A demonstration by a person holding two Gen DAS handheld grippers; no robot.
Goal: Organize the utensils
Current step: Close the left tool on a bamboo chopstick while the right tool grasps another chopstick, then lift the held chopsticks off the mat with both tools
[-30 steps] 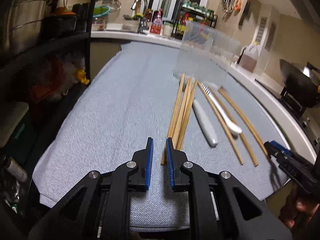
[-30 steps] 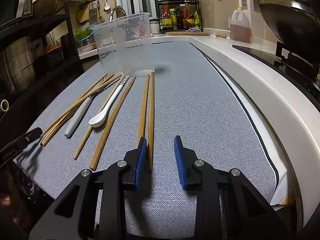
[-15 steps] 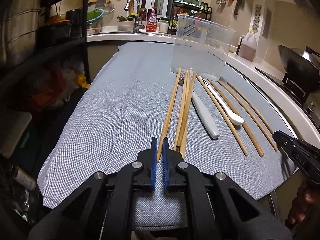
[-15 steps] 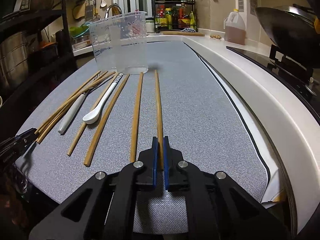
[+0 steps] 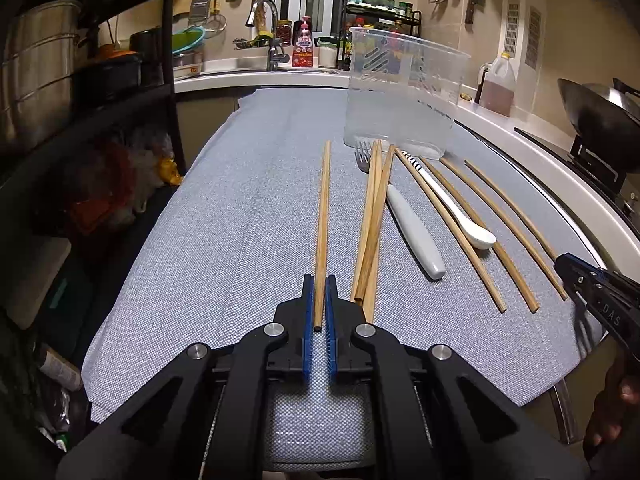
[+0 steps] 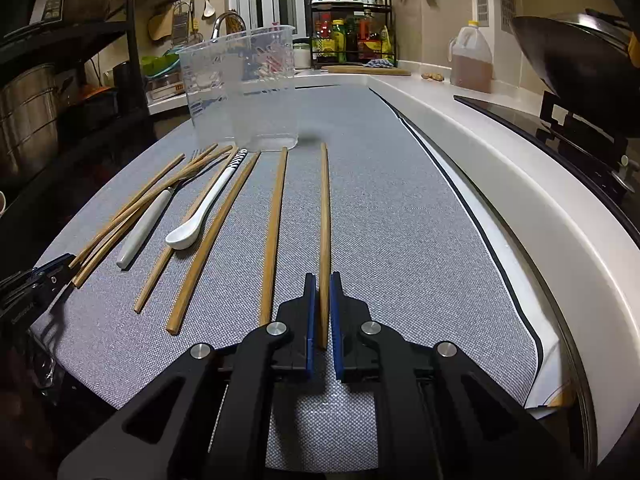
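Two black claws with blue pads work over a grey cloth point(image 5: 248, 208) on a kitchen counter. The left gripper point(image 5: 319, 292) is pinching the near end of a wooden chopstick point(image 5: 322, 216), which points away toward a clear plastic tub point(image 5: 404, 92) at the far end of the cloth. The right gripper point(image 6: 322, 292) pinches another chopstick point(image 6: 325, 216) the same way. Between them lie loose chopsticks point(image 6: 274, 232), a white spoon point(image 6: 188, 232) and a white-handled fork point(image 5: 412, 228), all near the tub
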